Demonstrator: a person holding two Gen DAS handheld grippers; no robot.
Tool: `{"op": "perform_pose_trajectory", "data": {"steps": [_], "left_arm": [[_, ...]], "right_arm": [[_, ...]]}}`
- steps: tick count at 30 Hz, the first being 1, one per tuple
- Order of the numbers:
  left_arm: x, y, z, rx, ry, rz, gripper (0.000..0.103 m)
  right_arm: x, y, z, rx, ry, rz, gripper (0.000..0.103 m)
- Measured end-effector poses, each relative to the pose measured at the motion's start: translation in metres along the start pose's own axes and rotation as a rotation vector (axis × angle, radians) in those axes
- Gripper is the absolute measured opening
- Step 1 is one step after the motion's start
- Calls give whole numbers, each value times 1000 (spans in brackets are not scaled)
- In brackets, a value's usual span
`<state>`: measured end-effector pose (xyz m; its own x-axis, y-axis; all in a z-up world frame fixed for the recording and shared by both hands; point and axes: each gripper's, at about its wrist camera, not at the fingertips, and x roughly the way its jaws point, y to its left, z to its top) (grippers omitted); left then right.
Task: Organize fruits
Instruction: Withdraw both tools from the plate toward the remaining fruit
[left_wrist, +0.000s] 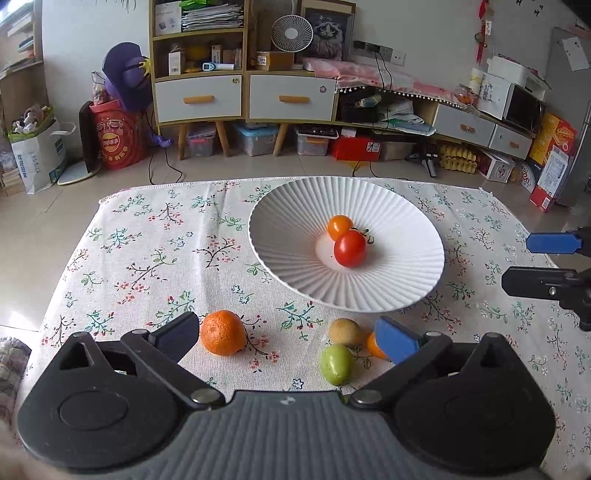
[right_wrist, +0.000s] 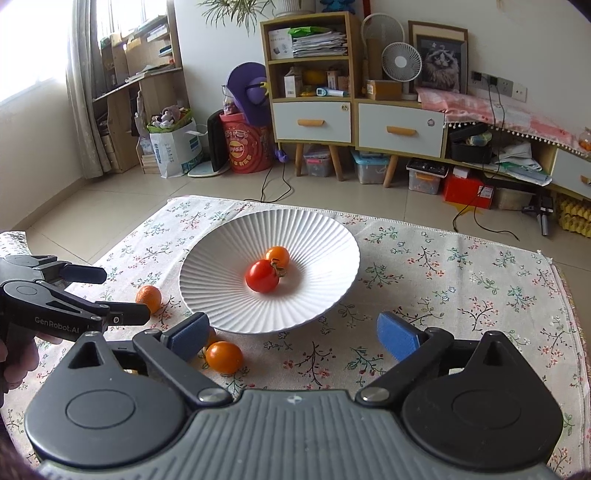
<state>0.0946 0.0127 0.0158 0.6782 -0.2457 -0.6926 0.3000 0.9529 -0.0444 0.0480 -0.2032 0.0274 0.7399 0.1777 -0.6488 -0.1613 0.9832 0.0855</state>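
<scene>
Floral tablecloth (left_wrist: 147, 258): ribbed white bowl (left_wrist: 295, 206) holds two tomatoes. Left gripper (left_wrist: 288, 336) and right gripper (right_wrist: 291, 334) both wide open, empty. Next: straddle mandarin (left_wrist: 222, 333), close gently.

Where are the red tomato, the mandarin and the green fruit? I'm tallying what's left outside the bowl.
red tomato (left_wrist: 349, 248): left wrist view, centre of its skin.
mandarin (left_wrist: 222, 333): left wrist view, middle of its peel.
green fruit (left_wrist: 336, 364): left wrist view, its centre.
</scene>
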Motion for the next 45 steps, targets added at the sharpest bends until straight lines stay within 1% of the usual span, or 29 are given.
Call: {"op": "perform_pose_trajectory", "data": {"steps": [7, 14, 21, 28, 35, 41, 45], "left_arm": [[-3, -8, -15, 60, 12, -10, 99], [-6, -12, -31, 114, 41, -33, 99], [-13, -9, -43, 121, 56, -55, 99], [-22, -4, -61, 123, 53, -75, 99], [-23, 1, -82, 133, 71, -106, 99], [-26, 3, -83, 86, 81, -168, 99], [-31, -6, -84, 115, 71, -203, 99]], "right_arm": [[2, 7, -13, -7, 24, 23, 99], [5, 9, -27, 15, 60, 44, 100], [-1, 16, -41, -6, 56, 41, 101], [-5, 20, -63, -29, 87, 47, 102], [-5, 24, -83, -78, 120, 22, 102], [0, 24, -95, -84, 163, 16, 102], [1, 23, -100, -81, 181, 17, 102]]}}
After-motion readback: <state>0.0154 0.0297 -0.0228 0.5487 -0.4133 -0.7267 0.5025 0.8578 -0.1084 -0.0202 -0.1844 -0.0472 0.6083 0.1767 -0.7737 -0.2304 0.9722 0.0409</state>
